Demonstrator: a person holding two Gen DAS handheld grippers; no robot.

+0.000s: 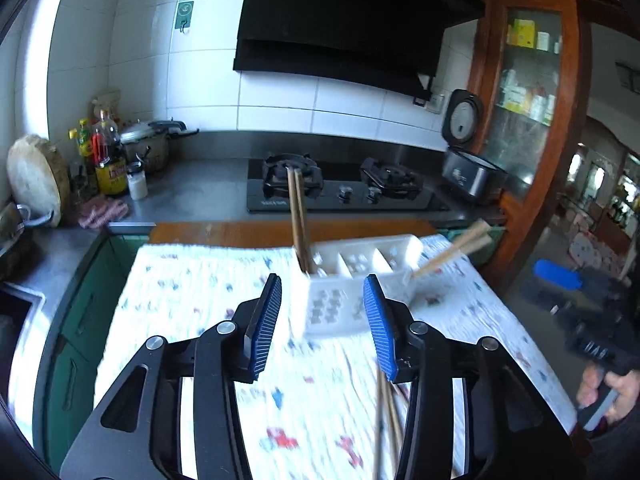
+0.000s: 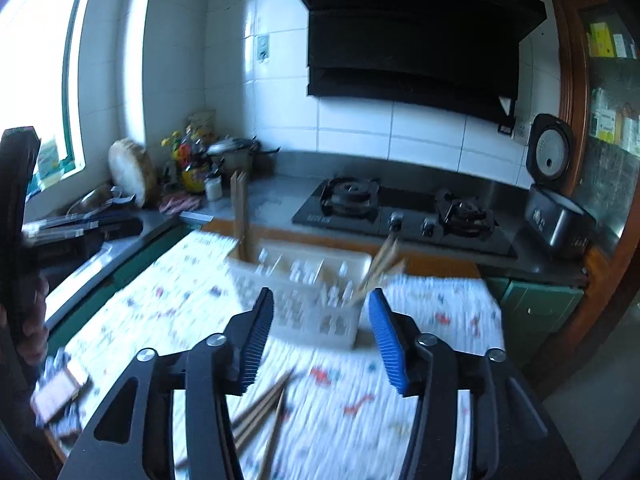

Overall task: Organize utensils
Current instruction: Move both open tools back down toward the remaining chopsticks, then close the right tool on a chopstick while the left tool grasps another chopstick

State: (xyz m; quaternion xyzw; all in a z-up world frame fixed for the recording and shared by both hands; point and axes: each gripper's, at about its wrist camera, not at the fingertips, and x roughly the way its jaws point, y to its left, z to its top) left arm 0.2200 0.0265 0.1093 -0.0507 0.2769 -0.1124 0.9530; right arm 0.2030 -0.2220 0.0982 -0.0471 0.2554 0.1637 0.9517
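Left gripper [image 1: 322, 312] and right gripper [image 2: 321, 326]: jaws parted, empty. White utensil caddy [image 1: 352, 280] stands near the table's [image 1: 192, 280] far edge; loose chopsticks [image 2: 260, 412] lie nearer.

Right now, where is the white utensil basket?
In both wrist views the white utensil basket stands on the patterned cloth, just beyond the open grippers, in front of the stove.

Caddy [image 2: 304, 292] blurred; loose chopsticks [image 1: 386, 420] cut off by edge
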